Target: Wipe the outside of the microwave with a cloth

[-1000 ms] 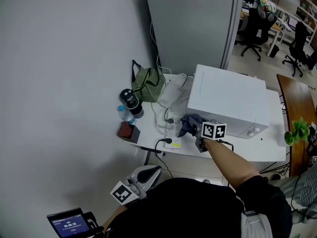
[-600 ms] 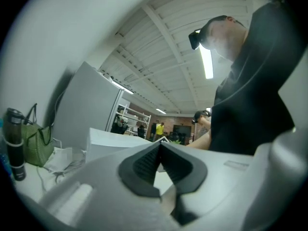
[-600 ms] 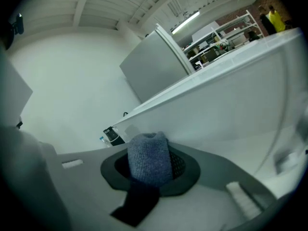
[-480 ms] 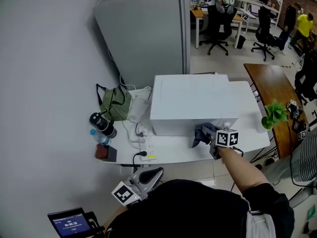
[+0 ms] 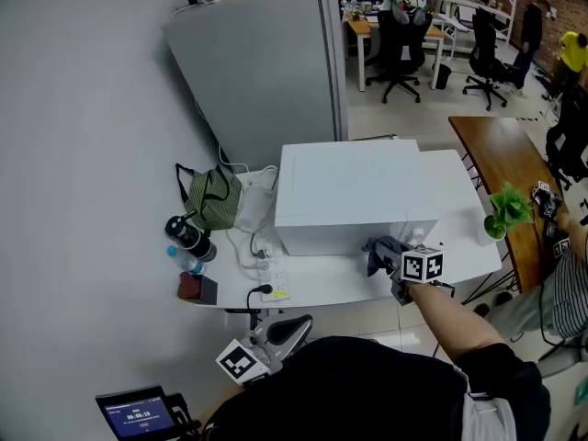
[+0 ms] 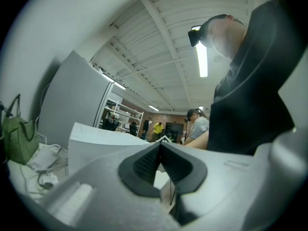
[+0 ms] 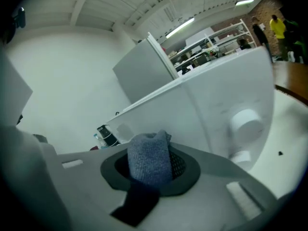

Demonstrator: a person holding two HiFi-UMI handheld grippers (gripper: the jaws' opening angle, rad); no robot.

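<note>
Pinching the cloth [image 5: 380,250], the right hand-held gripper [image 5: 401,281] sat at the right end of the microwave's [image 5: 354,191] near face, whose length ran leftward, while the left hand-held gripper [image 5: 283,332], pressed together, hung well apart.

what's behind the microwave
A tall grey cabinet stands behind the microwave. Whatever lies directly against its back is hidden by its own body.
</note>
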